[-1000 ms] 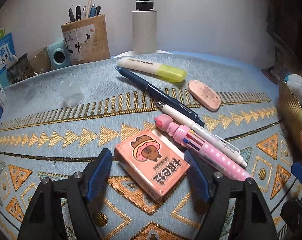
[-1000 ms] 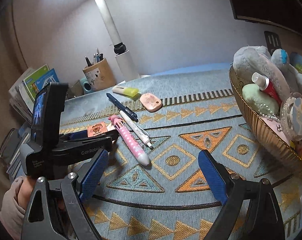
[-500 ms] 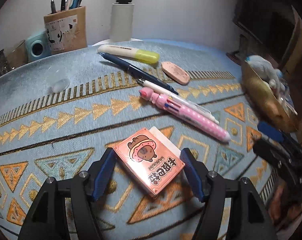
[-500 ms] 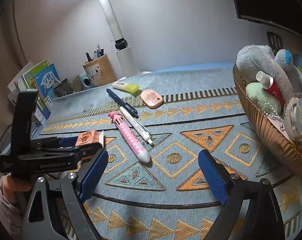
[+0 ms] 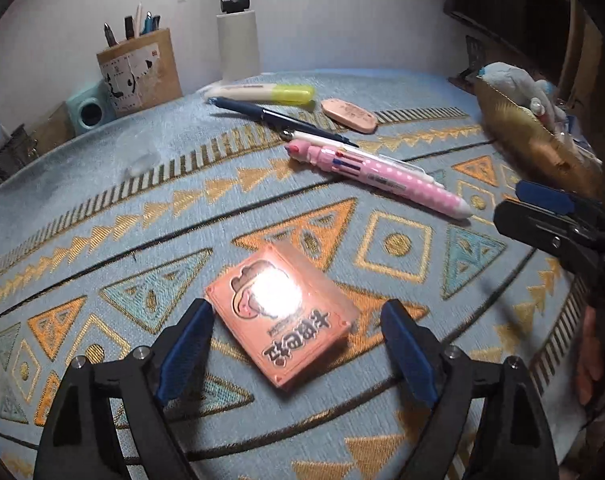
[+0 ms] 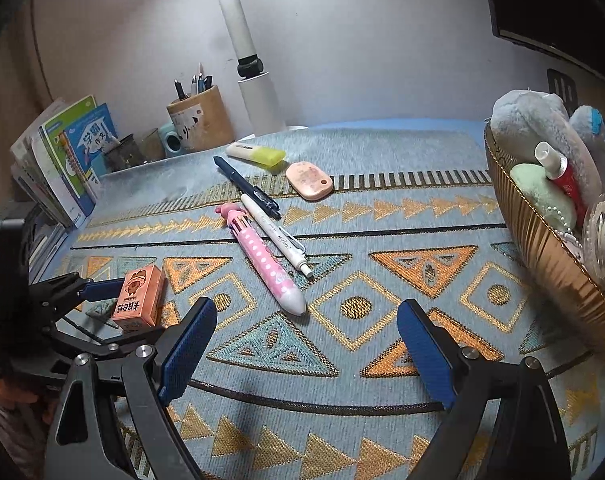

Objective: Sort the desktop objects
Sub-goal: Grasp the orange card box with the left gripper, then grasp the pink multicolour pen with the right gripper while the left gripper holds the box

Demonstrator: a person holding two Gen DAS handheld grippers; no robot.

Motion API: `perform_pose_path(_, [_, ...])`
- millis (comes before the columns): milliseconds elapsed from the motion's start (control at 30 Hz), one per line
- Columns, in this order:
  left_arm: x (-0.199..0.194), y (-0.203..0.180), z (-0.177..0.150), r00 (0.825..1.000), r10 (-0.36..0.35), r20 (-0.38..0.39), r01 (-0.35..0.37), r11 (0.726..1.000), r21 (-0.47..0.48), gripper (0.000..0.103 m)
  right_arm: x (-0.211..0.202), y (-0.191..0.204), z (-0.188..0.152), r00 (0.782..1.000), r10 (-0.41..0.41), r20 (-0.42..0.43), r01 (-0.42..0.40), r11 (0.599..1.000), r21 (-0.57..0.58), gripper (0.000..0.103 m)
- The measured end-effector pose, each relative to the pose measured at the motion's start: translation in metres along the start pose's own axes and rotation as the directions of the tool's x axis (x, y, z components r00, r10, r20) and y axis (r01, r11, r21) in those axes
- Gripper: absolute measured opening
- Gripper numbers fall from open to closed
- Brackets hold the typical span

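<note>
An orange card box [image 5: 282, 316] with a cartoon face lies flat on the patterned cloth. My left gripper [image 5: 296, 354] is open around it, with a small gap on each side. The right wrist view shows the same box [image 6: 140, 298] at the near left. Further back lie a pink dotted pen [image 5: 378, 172], a white pen [image 6: 278, 236], a dark blue pen [image 5: 278, 114], a yellow highlighter [image 5: 262, 92] and a pink eraser [image 5: 348, 114]. My right gripper [image 6: 306, 344] hangs open and empty over the near cloth, short of the pink pen [image 6: 266, 260].
A gold basket [image 6: 542, 240] of soft toys and tubes stands at the right edge. A pen holder [image 6: 200, 120], a lamp post [image 6: 254, 92], a teal device [image 5: 90, 110] and upright books [image 6: 62, 160] line the back and left. A clear cup [image 5: 138, 152] sits mid-left.
My left gripper drew the orange box away from the pens towards the near left, then spread its fingers off it. The right gripper has barely moved.
</note>
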State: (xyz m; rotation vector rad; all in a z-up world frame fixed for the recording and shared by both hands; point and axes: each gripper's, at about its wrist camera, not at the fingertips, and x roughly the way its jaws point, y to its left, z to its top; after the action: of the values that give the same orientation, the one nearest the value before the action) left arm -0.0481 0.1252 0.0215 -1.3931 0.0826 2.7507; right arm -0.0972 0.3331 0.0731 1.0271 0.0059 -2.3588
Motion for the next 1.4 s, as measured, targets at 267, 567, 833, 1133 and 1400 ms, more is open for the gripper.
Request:
perform_pose_path(267, [-0.006,0.03,0.0,0.999,-0.037,0.004,0.038,0.994,-0.107,0.037,0.002,0.004,0.0,0.999,0.02,-0.026,-0.02,1.0,-0.014,0.091])
perform_pose_path(567, [-0.013,0.057,-0.013,0.994,-0.079,0.08,0.093,0.974,-0.204,0.038,0.039,0.029,0.021,0.99,-0.095,-0.101,0.082,0.989,-0.125,0.09])
perform_pose_path(833, [-0.013,0.066,-0.015,0.987,-0.131,0.098,0.151,0.96,-0.237,0.038,0.053,0.039,0.017,0.98,-0.143,-0.138,0.116,0.976,-0.185,0.029])
perform_pose_path(1133, [-0.011,0.056,-0.012,0.991,-0.106,0.083,0.121,0.971,-0.207,0.053,0.009,0.028,-0.019,0.978,-0.139,-0.156,0.12,0.985,-0.127,0.025])
perform_pose_path(1400, [-0.008,0.05,-0.012,0.996,-0.06,0.062,0.071,0.979,-0.191,0.072,0.029,0.048,-0.01,0.98,-0.148,-0.131,0.123,0.976,-0.182,0.066])
